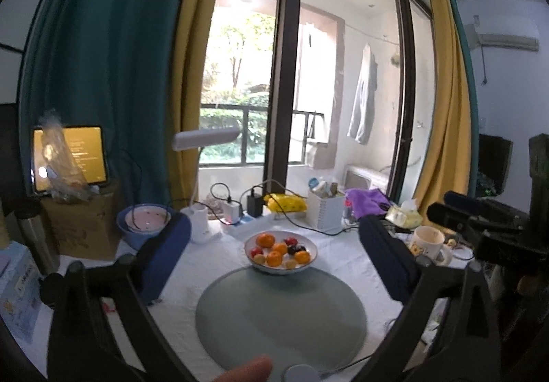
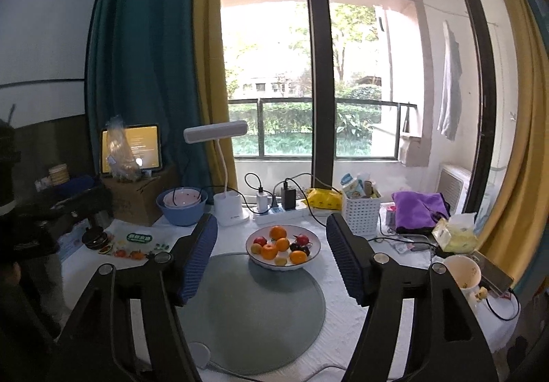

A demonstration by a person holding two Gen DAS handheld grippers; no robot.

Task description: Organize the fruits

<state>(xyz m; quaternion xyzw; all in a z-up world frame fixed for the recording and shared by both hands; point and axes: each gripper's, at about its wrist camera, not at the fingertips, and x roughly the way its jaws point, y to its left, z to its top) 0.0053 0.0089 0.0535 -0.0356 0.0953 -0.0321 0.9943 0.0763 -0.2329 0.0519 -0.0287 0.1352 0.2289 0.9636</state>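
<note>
The fruit bowl (image 1: 280,253) (image 2: 284,249) stood at 12 o'clock, beyond both grippers. Left gripper (image 1: 274,265) and right gripper (image 2: 271,262) fingers were spread wide, holding nothing.

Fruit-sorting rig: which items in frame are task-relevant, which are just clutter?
Task-relevant:
- fruit bowl holding oranges and small red, dark and yellow fruits
- round grey mat
- left gripper, open
- right gripper, open

Clutter:
- desk lamp
- blue bowl
- white basket
- mug
- purple cloth

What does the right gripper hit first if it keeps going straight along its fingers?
Likely the white fruit bowl, centred between the open fingers of the right gripper at the far edge of the round grey mat. Depth is unclear; nothing nearer shows in the line.
</note>
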